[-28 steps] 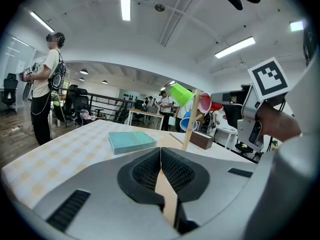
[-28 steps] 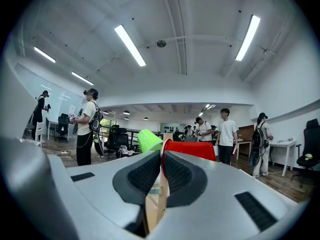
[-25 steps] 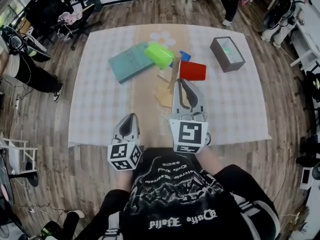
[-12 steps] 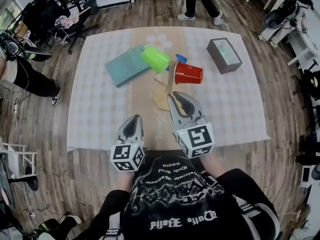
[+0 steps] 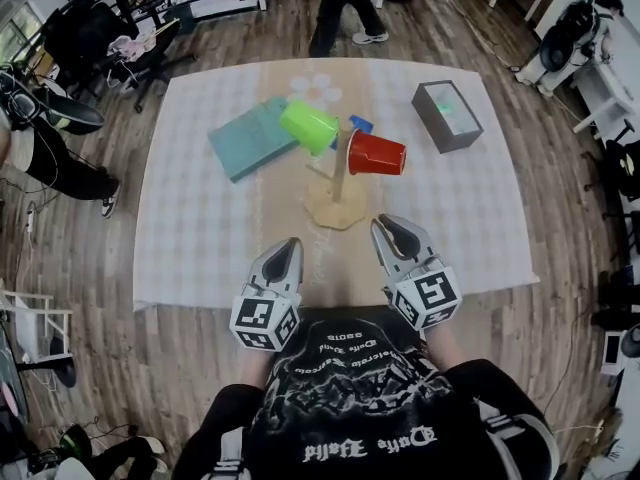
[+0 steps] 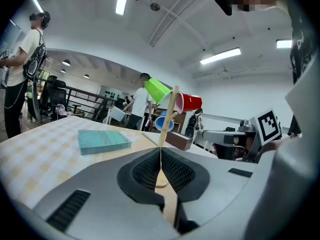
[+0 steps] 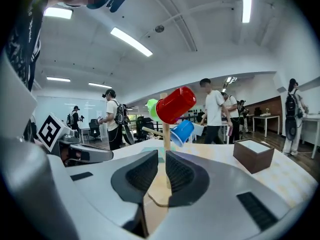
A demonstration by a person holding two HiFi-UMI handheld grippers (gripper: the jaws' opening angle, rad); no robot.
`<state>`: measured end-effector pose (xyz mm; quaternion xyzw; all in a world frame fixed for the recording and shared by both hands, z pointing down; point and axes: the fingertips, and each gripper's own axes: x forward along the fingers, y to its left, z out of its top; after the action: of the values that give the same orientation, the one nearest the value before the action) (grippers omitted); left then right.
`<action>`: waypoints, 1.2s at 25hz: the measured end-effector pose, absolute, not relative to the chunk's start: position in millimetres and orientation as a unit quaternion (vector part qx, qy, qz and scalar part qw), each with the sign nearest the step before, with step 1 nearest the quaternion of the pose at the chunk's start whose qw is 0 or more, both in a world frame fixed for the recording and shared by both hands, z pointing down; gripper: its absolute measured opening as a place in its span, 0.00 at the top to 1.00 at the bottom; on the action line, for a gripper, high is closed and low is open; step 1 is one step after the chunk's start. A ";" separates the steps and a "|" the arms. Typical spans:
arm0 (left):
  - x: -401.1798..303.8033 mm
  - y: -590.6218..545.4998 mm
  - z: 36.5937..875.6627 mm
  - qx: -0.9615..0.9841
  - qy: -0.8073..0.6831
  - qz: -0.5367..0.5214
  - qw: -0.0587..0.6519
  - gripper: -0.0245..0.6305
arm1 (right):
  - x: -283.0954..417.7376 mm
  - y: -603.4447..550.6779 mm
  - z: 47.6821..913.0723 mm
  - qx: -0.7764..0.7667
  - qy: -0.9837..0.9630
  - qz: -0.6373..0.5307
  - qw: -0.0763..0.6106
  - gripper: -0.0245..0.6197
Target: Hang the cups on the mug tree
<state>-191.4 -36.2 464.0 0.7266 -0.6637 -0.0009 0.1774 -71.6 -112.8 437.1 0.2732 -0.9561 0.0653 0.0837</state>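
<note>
Right gripper (image 5: 392, 226) has pulled back from the mug tree (image 5: 338, 183), its empty jaws slightly apart and just narrowing. Left gripper (image 5: 287, 248) is closed and empty. A teal book (image 5: 250, 138) and brown box (image 5: 447, 115) flank the tree.

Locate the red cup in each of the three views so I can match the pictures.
Head view: red cup just right of centre, upper half, sideways on the mug tree.
Left gripper view: red cup near centre, right of the green cup.
Right gripper view: red cup at centre, above the blue cup.
Shared landmark: the mug tree's wooden post.
</note>
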 end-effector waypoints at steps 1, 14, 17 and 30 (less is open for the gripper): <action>-188.4 -36.0 464.3 0.730 -0.660 0.000 0.177 0.93 | -63.5 -115.6 440.7 0.281 -0.954 0.068 0.085 0.87; -178.2 -42.0 468.7 0.739 -0.653 0.020 0.165 0.93 | 9.2 -149.3 466.0 0.391 -0.913 0.080 0.088 0.95; -180.9 -44.8 466.1 0.736 -0.657 0.020 0.161 0.93 | 11.7 -156.2 461.6 0.403 -0.908 0.074 0.082 0.95; -191.8 -51.9 468.8 0.731 -0.662 0.021 0.161 0.93 | 14.3 -174.2 472.8 0.427 -0.896 0.067 0.106 0.95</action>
<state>-191.8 -51.9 468.8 0.7315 -0.6622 0.0212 0.1614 14.3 -174.2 472.8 0.4265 -0.8957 0.0670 0.1061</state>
